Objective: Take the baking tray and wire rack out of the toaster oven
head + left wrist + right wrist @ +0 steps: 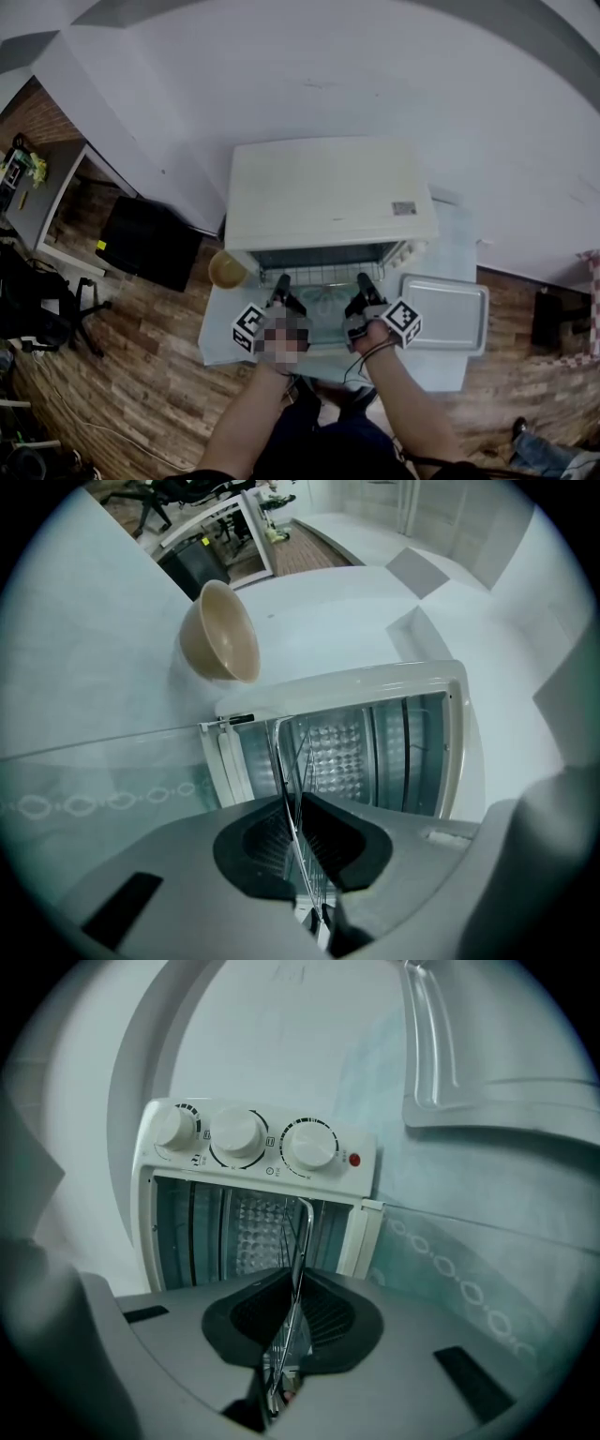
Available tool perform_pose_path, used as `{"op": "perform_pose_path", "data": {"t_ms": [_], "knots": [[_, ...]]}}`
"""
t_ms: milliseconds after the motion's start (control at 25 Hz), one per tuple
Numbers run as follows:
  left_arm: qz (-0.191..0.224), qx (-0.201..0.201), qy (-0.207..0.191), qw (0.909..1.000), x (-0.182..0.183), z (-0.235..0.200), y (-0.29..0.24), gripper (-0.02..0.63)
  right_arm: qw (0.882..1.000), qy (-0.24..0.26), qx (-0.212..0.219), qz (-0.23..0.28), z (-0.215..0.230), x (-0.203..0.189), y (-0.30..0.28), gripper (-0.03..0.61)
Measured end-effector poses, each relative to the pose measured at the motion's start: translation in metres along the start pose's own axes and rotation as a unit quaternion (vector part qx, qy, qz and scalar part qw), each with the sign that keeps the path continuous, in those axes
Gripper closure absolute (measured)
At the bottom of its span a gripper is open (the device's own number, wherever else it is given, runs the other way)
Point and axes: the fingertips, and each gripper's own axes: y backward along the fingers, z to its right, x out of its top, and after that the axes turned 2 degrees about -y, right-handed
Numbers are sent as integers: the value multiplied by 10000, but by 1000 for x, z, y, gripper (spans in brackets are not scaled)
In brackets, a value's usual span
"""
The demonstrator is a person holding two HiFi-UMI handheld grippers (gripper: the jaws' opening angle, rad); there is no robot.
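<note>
Wire rack point(323, 278) is in the open front of a white toaster oven point(328, 192), seen from the head view. Its front edge reaches out over the lowered glass door point(323, 314). The oven stands on a table point(441, 367) with a pale cover, above a wooden floor point(141, 375). The left tongs point(279, 287) and the right tongs point(366, 284) each meet the rack's front edge, one near each end. The baking tray point(444, 314) lies flat on the table just right of the oven, outside it. A tan bowl point(228, 269) is at the oven's left front corner.

From the left gripper view, the picture is turned on its side. The left tongs point(292, 806) are closed on the thin wires of the wire rack point(298, 757), which runs from between the dark pads into the toaster oven point(384, 682). The glass door point(103, 771) hangs open to the left of the frame, and the bowl point(220, 635) is beyond it on the table point(84, 630).

From the right gripper view, also on its side, the right tongs point(292, 1288) are clamped on the rim wire of the wire rack point(302, 1227). Behind it the toaster oven point(169, 1232) shows three white knobs point(239, 1136) and a red light point(353, 1159). The glass door point(469, 1269) stretches to the right, and the baking tray point(497, 1101) is beyond it on the table point(375, 1082).
</note>
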Motion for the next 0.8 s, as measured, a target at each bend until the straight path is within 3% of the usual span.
{"op": "perform_pose_path", "data": {"t_ms": [800], "knots": [[-133,-132,-242,9995,-29,5,79,603,9991,59,-1,-415,4,-27,78,545]]}}
